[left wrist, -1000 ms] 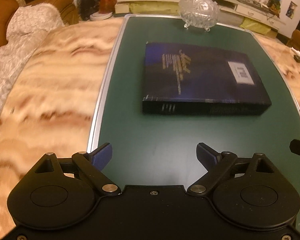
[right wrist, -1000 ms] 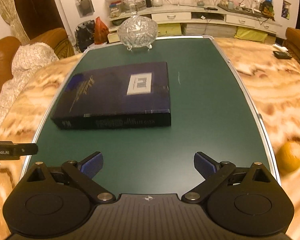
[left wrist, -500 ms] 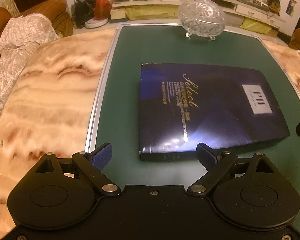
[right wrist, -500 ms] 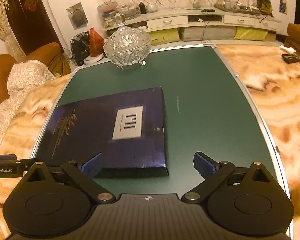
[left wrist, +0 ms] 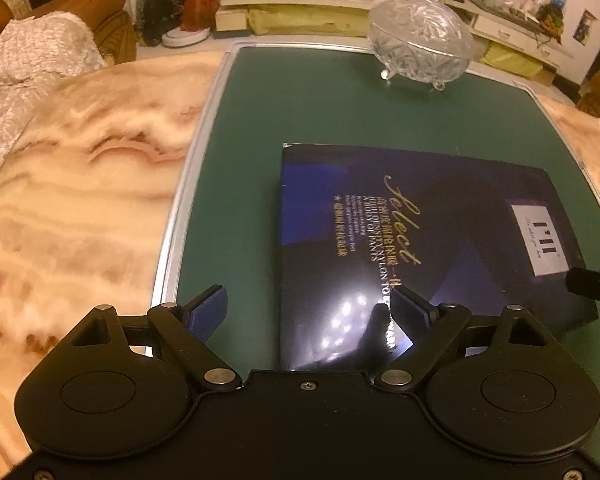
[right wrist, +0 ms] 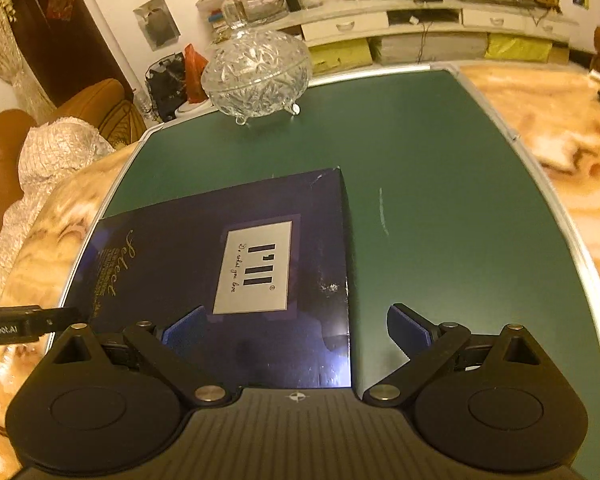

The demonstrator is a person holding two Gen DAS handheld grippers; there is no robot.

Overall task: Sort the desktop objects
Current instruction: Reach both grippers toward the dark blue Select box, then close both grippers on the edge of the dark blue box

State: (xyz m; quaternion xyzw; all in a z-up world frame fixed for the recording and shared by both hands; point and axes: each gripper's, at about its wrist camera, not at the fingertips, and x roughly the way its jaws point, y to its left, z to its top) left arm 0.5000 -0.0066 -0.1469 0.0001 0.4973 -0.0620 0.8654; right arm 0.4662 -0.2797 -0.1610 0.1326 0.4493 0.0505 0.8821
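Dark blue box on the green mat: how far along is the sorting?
Nothing looks sorted. The dark blue box lies flat on the green mat. In hand: left claw and right claw hang open over its near corners. Left: gripping, moving it; the crystal bowl is untouched.

brown sofa (left wrist: 112, 20), white sideboard (right wrist: 420, 24), dark door (right wrist: 64, 32)

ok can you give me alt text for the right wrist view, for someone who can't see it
The open right gripper hovers over the near right edge of a flat dark blue box with a white label, lying on a green mat on a marble-patterned table. A lidded crystal bowl stands at the mat's far edge, and the left gripper's tip shows at left.
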